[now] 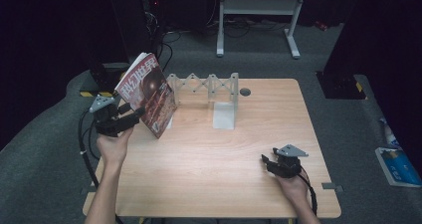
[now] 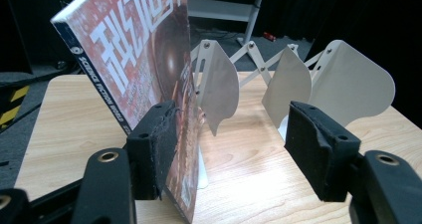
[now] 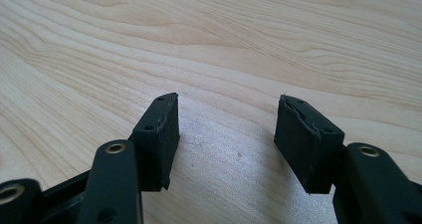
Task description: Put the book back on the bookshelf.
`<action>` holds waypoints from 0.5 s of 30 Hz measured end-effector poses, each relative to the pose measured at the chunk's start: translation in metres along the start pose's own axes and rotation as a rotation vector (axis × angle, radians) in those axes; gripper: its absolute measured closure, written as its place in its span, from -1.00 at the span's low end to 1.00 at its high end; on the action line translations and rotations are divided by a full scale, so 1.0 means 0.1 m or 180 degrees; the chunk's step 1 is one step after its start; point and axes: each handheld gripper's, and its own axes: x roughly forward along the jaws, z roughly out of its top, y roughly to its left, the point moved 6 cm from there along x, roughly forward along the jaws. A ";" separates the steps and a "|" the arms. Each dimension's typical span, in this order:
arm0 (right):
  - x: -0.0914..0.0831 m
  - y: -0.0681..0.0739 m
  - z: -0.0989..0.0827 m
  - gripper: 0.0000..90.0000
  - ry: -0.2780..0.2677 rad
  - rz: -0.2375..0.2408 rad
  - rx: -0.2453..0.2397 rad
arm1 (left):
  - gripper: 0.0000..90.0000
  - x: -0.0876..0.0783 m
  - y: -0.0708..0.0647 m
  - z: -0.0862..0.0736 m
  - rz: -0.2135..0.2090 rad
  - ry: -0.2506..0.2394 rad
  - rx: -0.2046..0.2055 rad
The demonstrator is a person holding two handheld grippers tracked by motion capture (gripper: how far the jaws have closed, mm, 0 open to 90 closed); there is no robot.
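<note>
Left gripper [image 2: 234, 149]: jaws stand wide apart. In the left gripper view the magazine [image 2: 144, 69] leans against the left pad, lower centre-left of the frame; the right pad stands well clear of it at lower right, so nothing is clamped. In the high view this gripper [image 1: 130, 115] sits at centre-left, with the magazine [image 1: 148, 95] tilted just above and to the right of it, its lower corner at or near the table; actual contact cannot be confirmed.

Right gripper [image 3: 226, 139]: jaws apart, nothing between them, bare wood ahead. In the high view it [image 1: 268, 162] rests at lower right, well apart from the magazine.

Step in hand, as judged: filing the magazine into the white expanding rack [image 1: 209, 92], which stands just right of the magazine at upper centre. The magazine is beside the rack's left end divider, not yet plainly seated in a slot. The next move calls for steadying the cover, then easing it upright between two dividers [image 2: 219, 87] without pushing the light rack aside.

Surface: a light wooden table [image 1: 209, 169] with a round grommet [image 1: 245, 91] at upper centre-right. Room: dark, grey carpeted floor [image 1: 45, 149], a white stand frame [image 1: 259, 10] at top centre, a blue-and-white packet [image 1: 398, 165] at the right edge.
</note>
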 end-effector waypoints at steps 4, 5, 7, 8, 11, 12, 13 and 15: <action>0.00 0.00 0.00 -0.05 0.0000 0.0000 0.0003 | -0.17 0.01 -0.02 -0.04 -0.0008 0.0017 0.0005; 0.00 0.00 0.00 -0.05 0.0002 -0.0001 0.0010 | -0.17 0.01 -0.02 -0.04 -0.0010 0.0017 0.0010; 0.00 0.00 0.00 -0.05 0.0002 0.0002 0.0013 | -0.18 0.01 -0.03 -0.06 -0.0019 0.0016 0.0010; 0.00 0.00 0.00 -0.05 0.0002 0.0001 0.0012 | -0.18 0.01 -0.04 -0.07 -0.0021 0.0020 0.0021; 0.00 0.00 0.00 -0.05 0.0001 0.0000 0.0010 | -0.18 0.01 -0.06 -0.09 -0.0034 0.0027 0.0023; 0.00 0.00 0.00 -0.05 0.0002 0.0000 0.0011 | -0.18 0.01 -0.06 -0.09 -0.0035 0.0032 0.0027; 0.00 0.00 0.00 -0.05 0.0000 0.0000 0.0003 | -0.18 0.01 -0.07 -0.10 -0.0036 0.0036 0.0036; 0.00 0.00 0.00 -0.05 0.0000 -0.0001 0.0005 | -0.18 0.02 -0.08 -0.12 -0.0041 0.0045 0.0044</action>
